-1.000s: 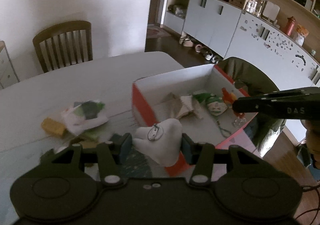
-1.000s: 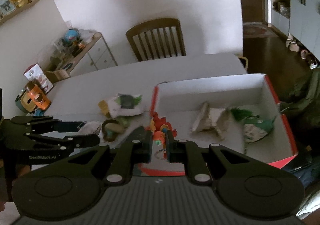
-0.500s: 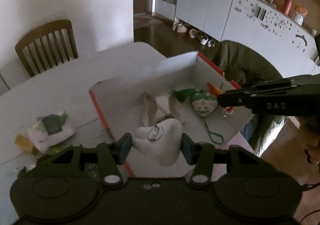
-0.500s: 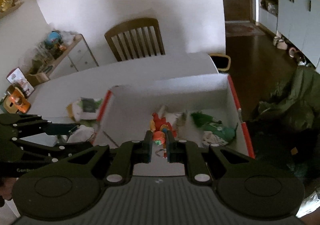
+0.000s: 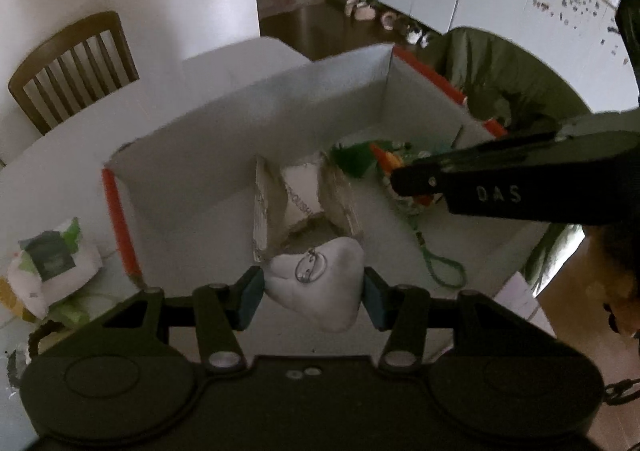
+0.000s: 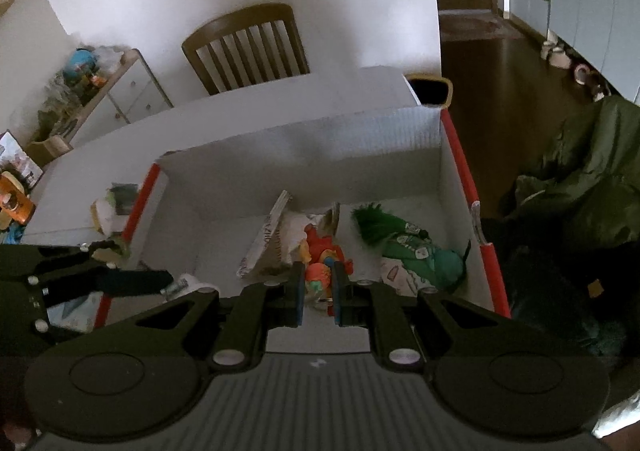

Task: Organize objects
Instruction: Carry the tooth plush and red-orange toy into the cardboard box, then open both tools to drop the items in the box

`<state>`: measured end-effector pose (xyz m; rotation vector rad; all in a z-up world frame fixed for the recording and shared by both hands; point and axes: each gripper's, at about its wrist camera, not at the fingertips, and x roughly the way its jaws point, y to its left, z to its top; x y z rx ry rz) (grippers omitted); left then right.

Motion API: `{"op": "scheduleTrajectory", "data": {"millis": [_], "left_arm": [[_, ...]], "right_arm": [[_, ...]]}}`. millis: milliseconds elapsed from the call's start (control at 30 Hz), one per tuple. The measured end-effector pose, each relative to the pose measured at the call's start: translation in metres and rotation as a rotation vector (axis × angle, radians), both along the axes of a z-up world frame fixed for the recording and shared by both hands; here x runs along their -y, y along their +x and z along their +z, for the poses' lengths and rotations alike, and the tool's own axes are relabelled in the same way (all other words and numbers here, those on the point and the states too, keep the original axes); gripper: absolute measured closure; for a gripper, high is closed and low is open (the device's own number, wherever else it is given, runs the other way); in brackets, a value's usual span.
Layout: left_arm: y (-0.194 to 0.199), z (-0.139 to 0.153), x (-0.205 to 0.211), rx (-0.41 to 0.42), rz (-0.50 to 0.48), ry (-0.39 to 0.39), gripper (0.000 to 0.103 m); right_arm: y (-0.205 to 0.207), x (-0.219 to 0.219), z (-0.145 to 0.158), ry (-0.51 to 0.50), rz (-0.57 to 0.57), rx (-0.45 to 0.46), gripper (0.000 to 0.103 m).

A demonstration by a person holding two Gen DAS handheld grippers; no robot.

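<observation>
My left gripper [image 5: 313,293] is shut on a white tooth-shaped plush [image 5: 320,283] with a metal ring, held over the near side of a white cardboard box with red edges [image 5: 224,155]. My right gripper [image 6: 317,293] is shut on a small red-orange toy [image 6: 320,263], held above the same box [image 6: 320,155]. Inside the box lie an open book [image 5: 300,203], also in the right wrist view [image 6: 268,243], and a green plush [image 6: 412,251]. The right gripper also shows from the side in the left wrist view [image 5: 404,183].
A pile of small items and a white packet [image 5: 48,263] lies on the white table [image 5: 80,131] left of the box. A wooden chair [image 6: 248,47] stands behind the table. A green jacket [image 6: 580,179] hangs right of the box. Cabinets line the far wall.
Both grippers have moved forward and over the box with their toys still held. The box now fills the middle of both views.
</observation>
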<state>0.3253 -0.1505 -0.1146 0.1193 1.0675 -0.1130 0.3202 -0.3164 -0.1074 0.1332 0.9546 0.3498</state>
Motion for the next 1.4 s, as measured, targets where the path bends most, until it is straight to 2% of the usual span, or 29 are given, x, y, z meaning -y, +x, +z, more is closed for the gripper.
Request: {"op": "scheduleTrajectory", "data": {"millis": [333, 567, 1167, 1333, 1400], "left_arm": [[0.024, -0.032, -0.003, -0.087, 0.034, 0.027, 0.051], [0.037, -0.039, 0.000, -0.118, 0.036, 0.035, 0.051], [0.051, -0.052, 0.002, -0.240, 0.061, 0.043, 0.050], [0.052, -0.051, 0.000, -0.258, 0.065, 0.028, 0.046], [0.051, -0.050, 0.000, -0.251, 0.072, 0.026, 0.038]], "right_arm": [[0.028, -0.011, -0.032, -0.056, 0.007, -0.056, 0.090], [0.035, -0.016, -0.044, -0.074, 0.024, -0.080, 0.090], [0.046, -0.022, -0.051, -0.112, 0.048, -0.179, 0.090], [0.045, -0.022, -0.050, -0.119, 0.057, -0.186, 0.090], [0.046, -0.021, -0.049, -0.113, 0.053, -0.188, 0.090]]}}
